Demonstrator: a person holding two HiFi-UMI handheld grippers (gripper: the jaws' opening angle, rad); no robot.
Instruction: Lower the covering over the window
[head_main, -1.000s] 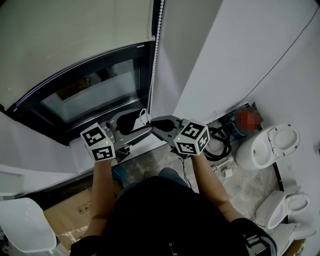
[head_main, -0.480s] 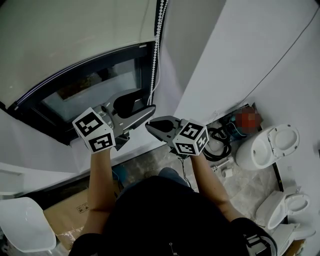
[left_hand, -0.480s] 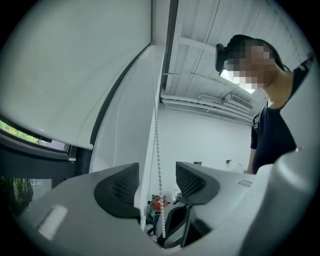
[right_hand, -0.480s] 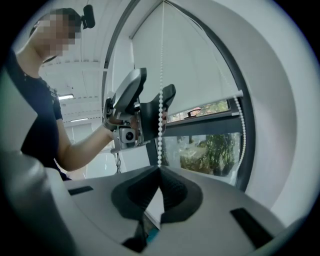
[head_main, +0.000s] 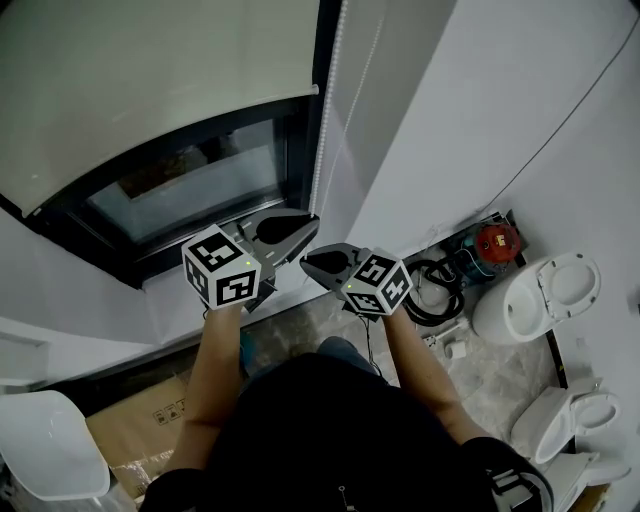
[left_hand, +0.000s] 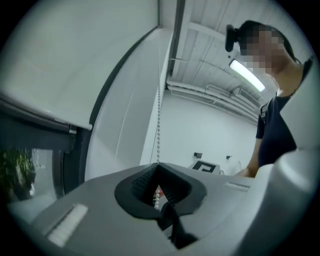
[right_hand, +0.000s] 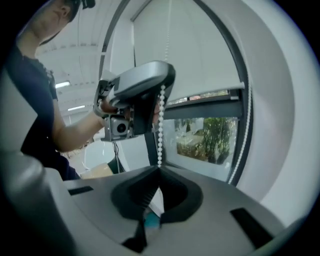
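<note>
Since half a second ago the left gripper (head_main: 308, 222) has swung rightward, its jaws just closing. It now clenches the white bead chain (head_main: 322, 150), with the right gripper (head_main: 306, 263) clamped on the chain just below. Toilets (head_main: 545, 290) and coiled hoses (head_main: 440, 285) crowd the floor. The pale roller blind (head_main: 150, 90) covers the upper window (head_main: 190, 192), its bottom edge running across and the chain hanging vertically beside the frame.

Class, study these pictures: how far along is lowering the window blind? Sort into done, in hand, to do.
Done: the blind covers the upper window. In hand: left tongs, whose jaws have just closed, and right tongs grip the bead chain. To do: the lower glass is bare, so more pulling likely remains.
</note>
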